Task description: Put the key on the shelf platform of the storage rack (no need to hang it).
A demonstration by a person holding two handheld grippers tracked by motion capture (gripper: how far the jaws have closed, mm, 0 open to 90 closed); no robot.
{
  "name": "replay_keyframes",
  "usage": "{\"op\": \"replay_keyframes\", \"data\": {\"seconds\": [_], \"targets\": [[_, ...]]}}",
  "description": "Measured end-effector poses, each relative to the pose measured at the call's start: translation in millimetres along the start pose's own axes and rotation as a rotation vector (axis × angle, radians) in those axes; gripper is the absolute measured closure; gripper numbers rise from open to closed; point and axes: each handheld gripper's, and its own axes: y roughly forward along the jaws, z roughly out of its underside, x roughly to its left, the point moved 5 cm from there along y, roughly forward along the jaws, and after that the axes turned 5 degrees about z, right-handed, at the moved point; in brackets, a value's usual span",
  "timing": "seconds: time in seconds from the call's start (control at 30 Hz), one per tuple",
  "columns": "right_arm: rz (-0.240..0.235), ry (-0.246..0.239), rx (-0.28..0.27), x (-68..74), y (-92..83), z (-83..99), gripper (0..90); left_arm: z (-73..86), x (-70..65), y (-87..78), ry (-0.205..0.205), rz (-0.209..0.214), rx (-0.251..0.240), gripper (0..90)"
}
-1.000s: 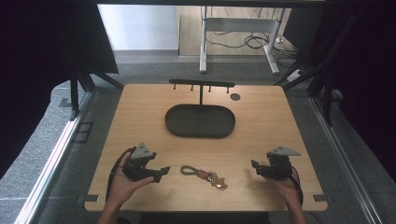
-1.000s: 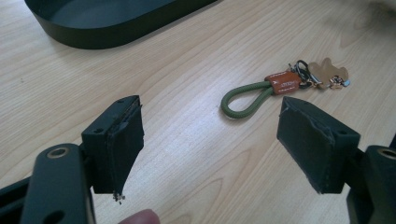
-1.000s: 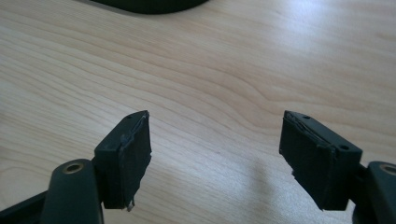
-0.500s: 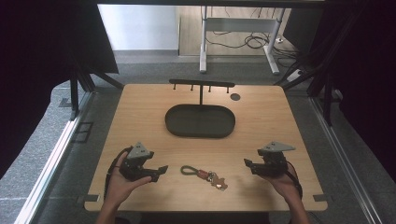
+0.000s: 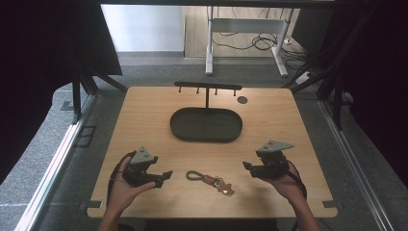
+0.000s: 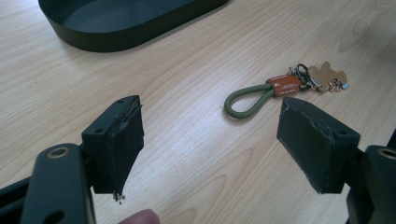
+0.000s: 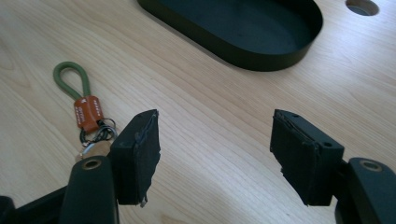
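A keychain (image 5: 211, 179) lies flat on the wooden table near the front edge: green cord loop, orange leather tab, metal rings and a tan charm. My left gripper (image 5: 166, 174) rests just left of it, open, with the keychain (image 6: 280, 86) ahead of its right jaw and nothing between the jaws. My right gripper (image 5: 246, 166) hovers to the right of the keychain, lifted off the table and pointing left. Its jaws have just been closing and stand open on nothing. In the right gripper view the keychain (image 7: 86, 109) lies beside the left jaw.
A black oval tray (image 5: 207, 137) sits empty mid-table, and is also seen in the gripper views (image 6: 116, 42) (image 7: 261, 60). Behind it stands a black rack with pegs (image 5: 208, 87). A round hole (image 5: 242, 100) marks the table at back right.
The right gripper has risen and shifted left toward the keychain. The left gripper and the keychain have stayed put.
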Motion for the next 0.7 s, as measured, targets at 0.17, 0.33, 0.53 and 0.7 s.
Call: {"op": "replay_keyframes", "data": {"seconds": [0.17, 0.33, 0.53, 0.7], "targets": [[-0.005, -0.02, 0.012, 4.8, 4.6, -4.2, 36.1, 0.0, -0.7, 0.1, 0.001, 0.0, 0.0, 23.1], [-0.013, -0.03, 0.017, 9.0, 6.9, -7.7, 36.6, -0.1, -0.3, -0.5, 0.004, 0.0, 0.0, 23.1], [-0.031, -0.05, 0.023, 15.6, 9.8, -12.4, 38.7, -0.1, -0.9, 0.0, 0.002, 0.0, 0.001, 23.2], [-0.056, -0.065, 0.026, 22.3, 13.3, -15.9, 39.0, -0.2, -1.4, -0.1, 0.005, 0.003, 0.002, 23.2]]}}
